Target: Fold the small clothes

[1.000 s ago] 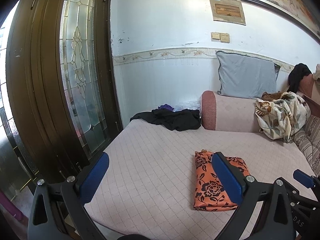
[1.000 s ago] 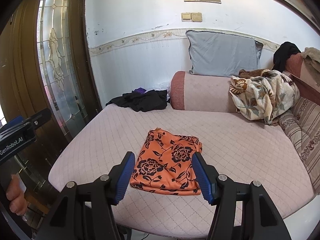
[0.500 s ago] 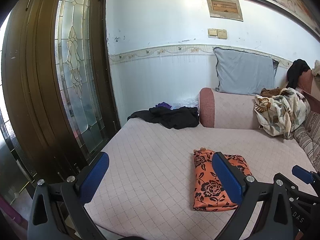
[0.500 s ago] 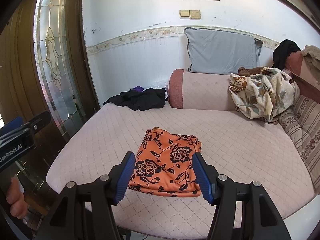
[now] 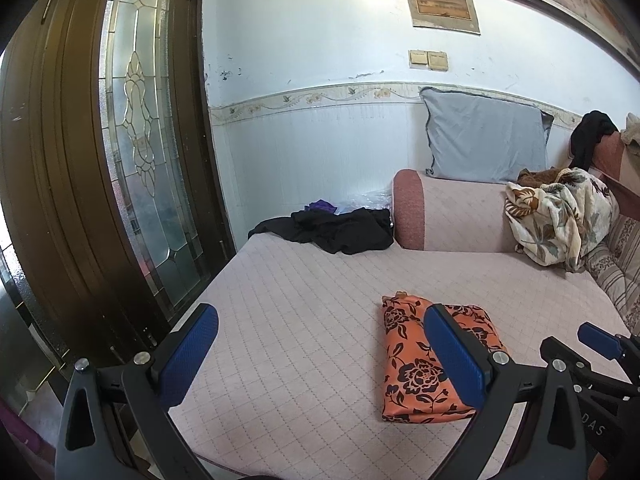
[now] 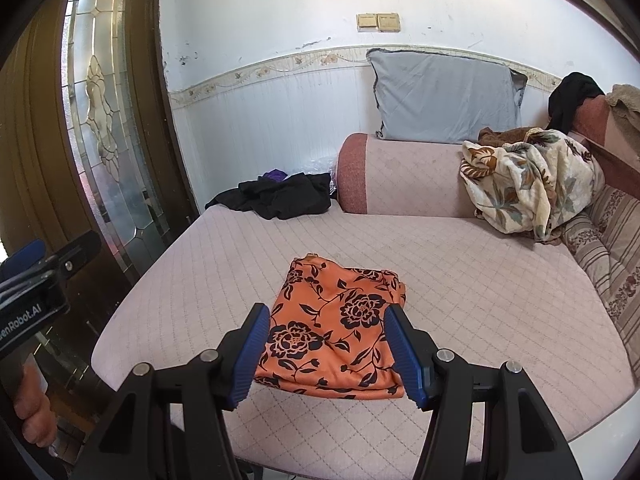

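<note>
A folded orange cloth with black flowers (image 6: 336, 328) lies flat near the front edge of the pink quilted sofa seat (image 6: 460, 272). My right gripper (image 6: 326, 352) hovers just in front of it, open, jaws standing either side of the cloth's near edge without touching it. In the left wrist view the same orange cloth (image 5: 412, 364) lies to the right, partly behind my right-hand finger. My left gripper (image 5: 320, 356) is open over bare seat (image 5: 296, 300) with nothing between its pads. A crumpled black garment (image 6: 280, 196) lies at the seat's far corner.
A dark wooden door with leaded glass (image 5: 136, 160) stands close on the left. A grey pillow (image 6: 444, 96) leans on the bolster (image 6: 400, 172). A floral blanket (image 6: 528, 180) is heaped at the right. A hand (image 6: 32, 412) holds the left gripper's handle.
The right gripper has drifted slightly back and down from the orange cloth, which now sits a little farther away. The left view has shifted a little; both grippers stay open.
</note>
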